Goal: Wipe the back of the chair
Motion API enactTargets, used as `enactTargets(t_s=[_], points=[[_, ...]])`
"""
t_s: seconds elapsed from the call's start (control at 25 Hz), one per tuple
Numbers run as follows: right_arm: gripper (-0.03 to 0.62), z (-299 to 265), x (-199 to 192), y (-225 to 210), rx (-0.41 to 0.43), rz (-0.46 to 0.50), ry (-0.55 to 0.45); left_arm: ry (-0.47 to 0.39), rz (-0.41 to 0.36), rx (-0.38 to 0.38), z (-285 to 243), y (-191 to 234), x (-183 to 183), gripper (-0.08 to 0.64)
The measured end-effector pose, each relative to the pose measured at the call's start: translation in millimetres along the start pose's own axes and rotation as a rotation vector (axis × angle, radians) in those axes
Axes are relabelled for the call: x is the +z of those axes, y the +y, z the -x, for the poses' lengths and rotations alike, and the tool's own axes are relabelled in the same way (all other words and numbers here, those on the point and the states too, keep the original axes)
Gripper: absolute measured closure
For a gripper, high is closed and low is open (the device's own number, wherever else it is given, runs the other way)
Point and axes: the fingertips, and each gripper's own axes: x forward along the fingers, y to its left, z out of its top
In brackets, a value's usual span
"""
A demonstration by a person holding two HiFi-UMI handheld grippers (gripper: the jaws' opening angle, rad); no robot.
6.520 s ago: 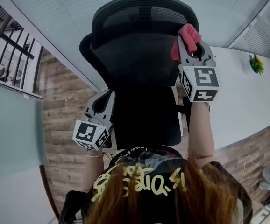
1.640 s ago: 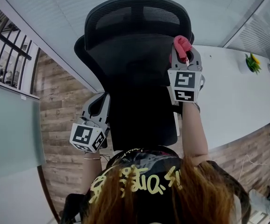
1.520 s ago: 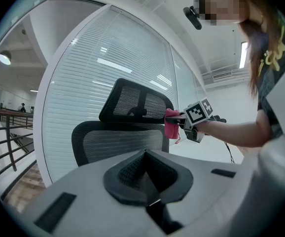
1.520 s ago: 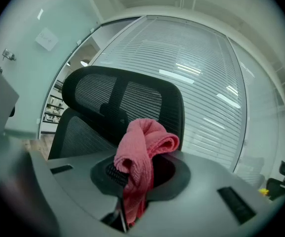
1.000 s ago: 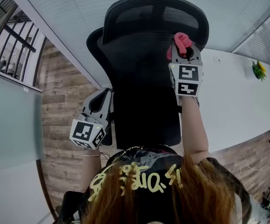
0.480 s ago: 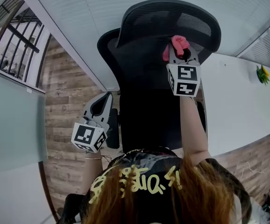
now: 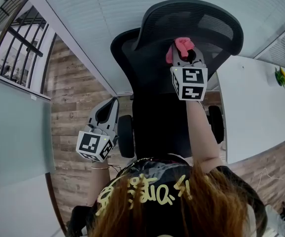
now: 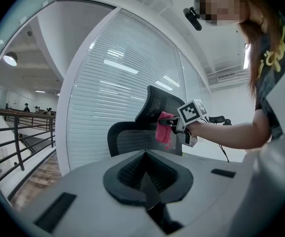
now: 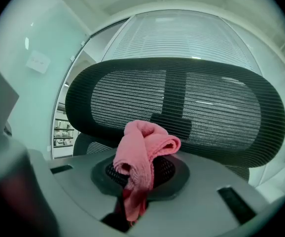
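The black mesh chair (image 7: pixel 162 83) stands with its back toward me, its headrest (image 7: pixel 194 21) at the top. My right gripper (image 7: pixel 182 52) is shut on a pink cloth (image 7: pixel 180 45) and presses it against the upper middle of the chair back, just under the headrest. In the right gripper view the bunched pink cloth (image 9: pixel 143 154) sticks out of the jaws in front of the headrest mesh (image 9: pixel 182 105). My left gripper (image 7: pixel 113 103) hangs low at the chair's left, apart from it, shut and holding nothing. The left gripper view shows the chair (image 8: pixel 142 130) side on.
A white table (image 7: pixel 253 107) runs along the right with a small plant (image 7: pixel 281 77) on it. A window wall with blinds (image 7: pixel 103 14) stands behind the chair. Wood floor (image 7: pixel 76 107) lies at the left, beside a glass partition (image 7: pixel 14 132) and a railing (image 7: pixel 19 23).
My right gripper has carried the pink cloth leftward, from the right edge of the chair back to its middle under the headrest. The left gripper now stands clear of the chair.
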Motion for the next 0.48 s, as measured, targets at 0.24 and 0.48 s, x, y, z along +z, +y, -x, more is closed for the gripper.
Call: enactTargets(t_s=[0.24, 0.48], points=[[0.532, -4, 1, 17, 0.008, -0.026, 0.001, -0.002, 0.004, -0.013, 1, 12, -1, 0.565], [0.532, -6, 0, 30, 0.023, -0.086, 0.001, -0.004, 0.008, -0.025, 2, 18, -4, 0.565]])
